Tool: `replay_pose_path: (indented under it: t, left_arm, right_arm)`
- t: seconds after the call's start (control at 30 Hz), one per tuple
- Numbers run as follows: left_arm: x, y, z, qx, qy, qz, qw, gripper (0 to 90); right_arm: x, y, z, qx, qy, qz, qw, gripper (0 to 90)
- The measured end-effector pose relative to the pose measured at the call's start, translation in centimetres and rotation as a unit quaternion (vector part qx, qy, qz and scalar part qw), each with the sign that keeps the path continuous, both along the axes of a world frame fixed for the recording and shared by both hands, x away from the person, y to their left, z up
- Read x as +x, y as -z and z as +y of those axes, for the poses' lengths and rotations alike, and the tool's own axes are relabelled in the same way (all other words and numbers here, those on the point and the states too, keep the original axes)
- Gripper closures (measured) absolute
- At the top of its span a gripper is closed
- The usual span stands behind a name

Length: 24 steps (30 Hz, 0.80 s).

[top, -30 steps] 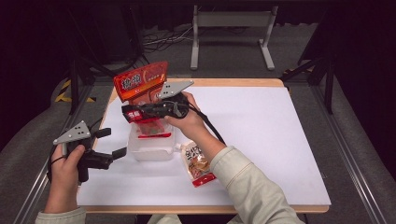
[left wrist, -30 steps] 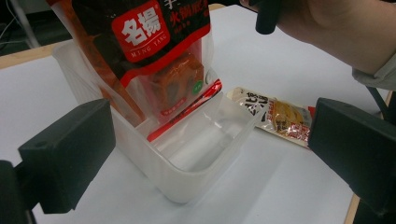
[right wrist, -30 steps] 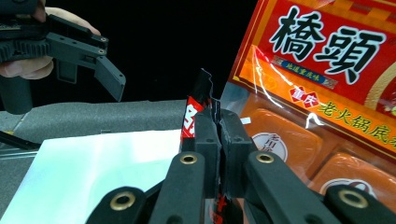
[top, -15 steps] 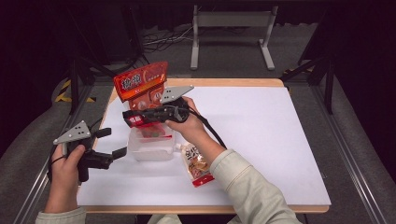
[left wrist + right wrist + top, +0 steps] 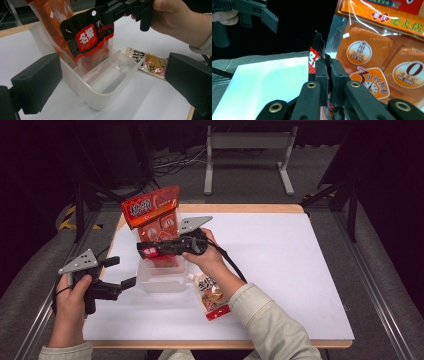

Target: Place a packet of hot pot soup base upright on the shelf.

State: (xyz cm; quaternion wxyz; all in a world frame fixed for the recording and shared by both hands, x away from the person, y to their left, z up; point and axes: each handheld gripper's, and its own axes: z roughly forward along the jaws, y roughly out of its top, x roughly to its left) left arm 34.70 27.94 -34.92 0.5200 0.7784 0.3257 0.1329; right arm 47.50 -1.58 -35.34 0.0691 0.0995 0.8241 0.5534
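The right claw [image 5: 146, 249] pinches the black-and-red pouch [image 5: 87, 37] by its top edge; it hangs upright over the clear bin [image 5: 100, 92]. The left claw [image 5: 121, 272] waits wide.

My right gripper [image 5: 146, 251] pinched tight, pointing left, forearm reaching in from bottom; my left gripper [image 5: 119, 272] low at left, jaws spread wide, pointing right, hand gripping handle.
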Motion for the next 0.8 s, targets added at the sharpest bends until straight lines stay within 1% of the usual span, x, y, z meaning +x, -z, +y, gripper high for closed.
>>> replay_pose_path:
  t: [0.07,0.3,0.43,0.6,0.67,0.7,0.77,0.8]
  left_arm:
    - [0.0,0.0,0.0,-0.005,-0.004,0.007,1.0,2.3]
    - [0.1,0.0,0.0,-0.002,-0.003,0.006,1.0,2.3]
    - [0.1,0.1,-0.1,-0.003,-0.005,0.009,0.9999,2.3]
    - [0.2,0.2,-0.2,-0.001,0.0,0.012,0.9999,2.3]
    - [0.2,0.2,-0.3,-0.002,0.003,0.015,0.9999,2.2]
    - [0.3,0.2,-0.3,-0.001,0.004,0.013,0.9999,2.2]
    - [0.3,0.2,-0.3,0.001,0.003,0.014,0.9999,2.2]
    - [0.3,0.2,-0.3,-0.001,0.001,0.016,0.9999,2.2]
  right_arm:
    - [0.1,0.2,-0.2,-0.003,0.001,0.004,1.0,85.7]
    - [0.0,0.7,-0.8,-0.01,0.008,0.01,0.9999,85.2]
    - [0.0,1.1,-1.2,-0.023,0.014,0.017,0.9995,85.2]
    - [0.0,1.1,-1.5,-0.023,0.017,0.022,0.9994,84.4]
    - [0.0,1.0,-1.6,-0.024,0.018,0.027,0.9992,81.3]
    - [0.0,1.0,-1.6,-0.024,0.02,0.03,0.9991,79.0]
    - [-0.2,0.9,-1.7,-0.022,0.024,0.037,0.9988,73.1]
    - [-0.2,0.7,-1.8,-0.016,0.026,0.043,0.9986,68.7]
